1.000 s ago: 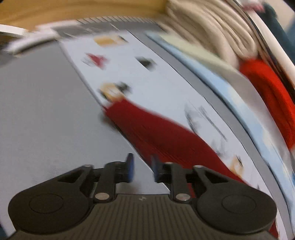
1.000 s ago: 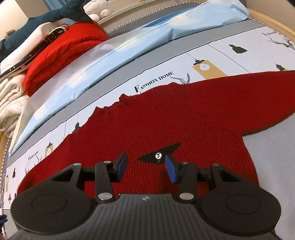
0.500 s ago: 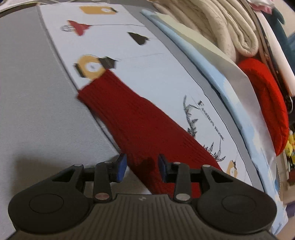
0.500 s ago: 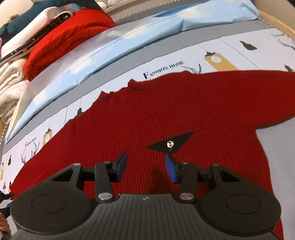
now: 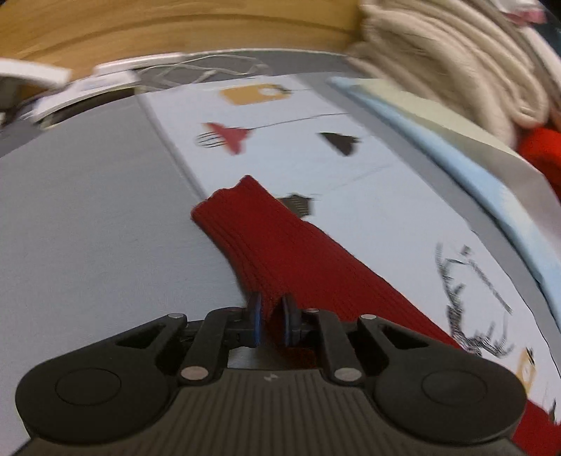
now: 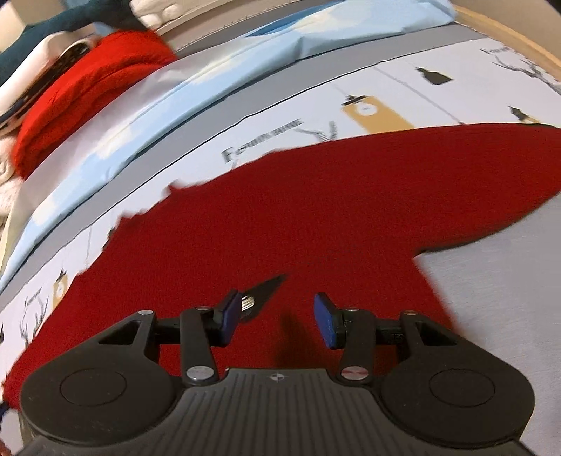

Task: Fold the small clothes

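Lying flat on the bed: one dark red sweater, knit, spread across the printed sheet and the grey cover.

Sleeve: ribbed, stretched out over the seam where the sheet meets the cover; cuff end pointing away from the camera; part nearest the camera raised and bunched.

Left gripper: clenched on the sleeve, red knit pinched between its blue pads.

Right gripper: released, jaws wide apart, low over the sweater's body near its lower right part; whether the pads touch the knit cannot be told.

Patch: black, diamond-shaped, with a small metal stud, on the sweater front just beside the right gripper's left finger.

Behind the sweater, along the bed's far side: pale blue pillow; folded bright red knit; cream blankets, stacked.

Headboard: wood, at the far end in the left view, with white cables lying at its foot. Both views are partly motion-blurred.
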### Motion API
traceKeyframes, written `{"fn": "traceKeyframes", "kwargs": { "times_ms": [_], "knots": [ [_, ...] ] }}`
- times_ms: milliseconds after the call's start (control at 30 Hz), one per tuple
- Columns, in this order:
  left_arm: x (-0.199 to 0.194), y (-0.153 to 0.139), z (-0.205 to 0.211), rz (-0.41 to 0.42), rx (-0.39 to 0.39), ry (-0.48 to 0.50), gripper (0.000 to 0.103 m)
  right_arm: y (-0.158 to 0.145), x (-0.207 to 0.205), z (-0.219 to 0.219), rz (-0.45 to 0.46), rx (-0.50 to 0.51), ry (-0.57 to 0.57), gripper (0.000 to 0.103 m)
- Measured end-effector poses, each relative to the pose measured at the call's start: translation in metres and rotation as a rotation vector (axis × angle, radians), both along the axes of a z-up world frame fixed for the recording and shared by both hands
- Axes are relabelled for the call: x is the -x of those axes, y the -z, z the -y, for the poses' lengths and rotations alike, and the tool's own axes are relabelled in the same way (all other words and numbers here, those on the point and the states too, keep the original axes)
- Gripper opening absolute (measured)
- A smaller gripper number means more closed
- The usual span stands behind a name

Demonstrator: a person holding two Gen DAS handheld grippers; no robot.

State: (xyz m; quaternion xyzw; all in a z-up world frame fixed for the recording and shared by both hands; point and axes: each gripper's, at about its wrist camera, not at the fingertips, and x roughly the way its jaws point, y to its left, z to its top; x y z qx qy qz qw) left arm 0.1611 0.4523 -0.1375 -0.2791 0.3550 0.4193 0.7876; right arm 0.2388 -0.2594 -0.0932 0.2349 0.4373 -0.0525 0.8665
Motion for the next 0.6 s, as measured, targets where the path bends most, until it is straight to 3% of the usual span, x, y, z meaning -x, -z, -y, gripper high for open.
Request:
{"fn": "traceKeyframes", "kwargs": {
  "times_ms": [33,100,167,267,367,400,500,600],
  "knots": [
    [-0.001,-0.006,0.006,-0.022,-0.005,-0.006,0.017,0.001,0.001,0.007,0.000,-0.004,0.018,0.048],
    [-0.002,-0.022,0.027,-0.012,0.022,0.038,0.035,0.003,0.002,0.020,-0.002,-0.008,0.050,0.048],
    [-0.004,-0.031,0.061,0.044,0.098,0.139,0.037,0.008,0.003,0.033,-0.010,-0.007,0.089,0.048],
    [-0.021,-0.018,0.116,0.091,0.328,0.395,0.042,0.019,0.002,0.049,-0.029,0.000,0.145,0.048],
    [-0.040,0.008,0.162,0.052,0.535,0.578,0.046,0.035,0.000,0.063,-0.056,-0.001,0.210,0.048],
    [-0.046,0.016,0.173,0.030,0.559,0.625,0.046,0.041,-0.001,0.067,-0.071,0.002,0.233,0.048],
    [-0.056,0.032,0.192,-0.043,0.511,0.645,0.045,0.053,-0.004,0.074,-0.065,-0.028,0.251,0.048],
    [-0.063,0.039,0.189,-0.027,0.464,0.630,0.039,0.064,-0.012,0.076,-0.049,-0.064,0.234,0.049]
  ]
}}
